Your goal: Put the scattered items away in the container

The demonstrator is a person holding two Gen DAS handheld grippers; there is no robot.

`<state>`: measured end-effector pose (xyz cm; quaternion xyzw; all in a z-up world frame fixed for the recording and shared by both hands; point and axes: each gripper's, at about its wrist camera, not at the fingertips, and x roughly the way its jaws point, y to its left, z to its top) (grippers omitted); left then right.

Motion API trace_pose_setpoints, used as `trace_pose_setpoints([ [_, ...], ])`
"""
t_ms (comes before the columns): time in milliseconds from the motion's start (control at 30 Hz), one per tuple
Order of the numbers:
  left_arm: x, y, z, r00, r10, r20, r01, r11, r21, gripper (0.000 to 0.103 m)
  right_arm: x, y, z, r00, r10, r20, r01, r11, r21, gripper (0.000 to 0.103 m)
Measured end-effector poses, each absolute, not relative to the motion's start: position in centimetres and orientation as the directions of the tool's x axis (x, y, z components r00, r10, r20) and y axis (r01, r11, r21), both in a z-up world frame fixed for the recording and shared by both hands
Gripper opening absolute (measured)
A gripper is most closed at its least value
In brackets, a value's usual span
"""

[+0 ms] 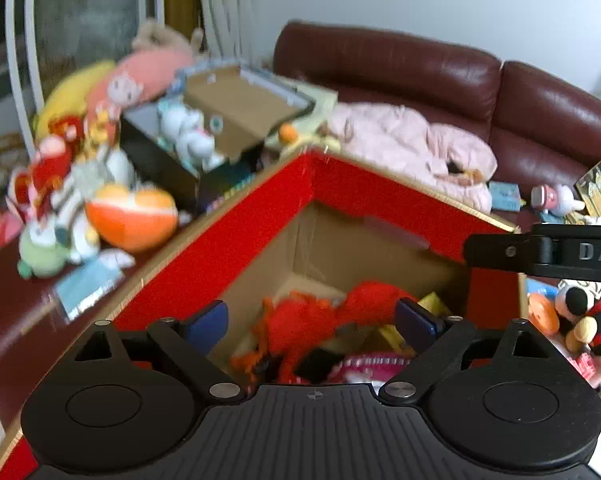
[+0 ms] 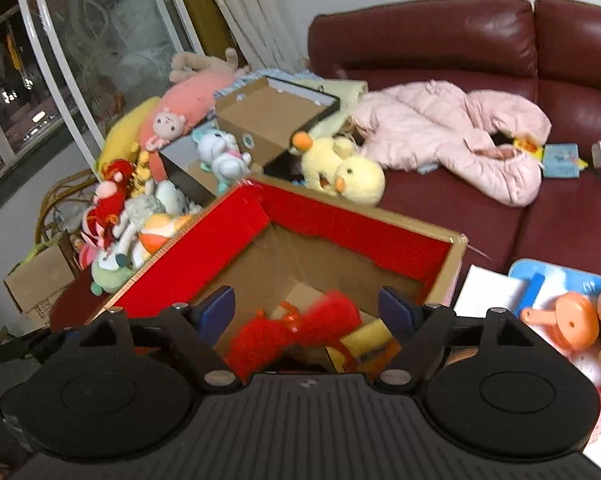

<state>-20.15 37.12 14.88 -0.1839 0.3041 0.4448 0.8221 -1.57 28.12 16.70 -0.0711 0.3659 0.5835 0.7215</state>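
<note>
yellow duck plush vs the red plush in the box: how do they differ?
The yellow duck plush is pale yellow with an orange beak; the red plush is bright red and shaggy. The duck lies on the sofa outside the box; the red one is already inside it. Both are soft toys, and neither is gripped.

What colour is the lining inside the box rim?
Red, over plain brown cardboard lower down; the box shows it best in the right wrist view.
</note>
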Motion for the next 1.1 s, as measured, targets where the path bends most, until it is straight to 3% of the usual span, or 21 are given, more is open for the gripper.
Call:
trace_pose_setpoints([
  [533,-22.6,36.0,11.1,0.353,0.513,-0.783,-0.813,0.582,0.015,0.099,-5.0,30.0,15.2,-0.034,0.695,-0.719,-0.962,0.172,0.211,0.095],
  [800,-22.6,34.2,9.3,0.311,0.504,-0.806,-0.781,0.619,0.085,0.099,-6.2,31.1,13.3,-0.005,0.624,-0.781,-0.982,0.144,0.121,0.097],
  [1100,-22.9,34.8,8.7,0.3,0.498,-0.813,-0.791,0.606,0.08,0.098,-7.4,31.5,12.6,0.021,0.595,-0.804,-0.996,0.083,0.036,0.099],
])
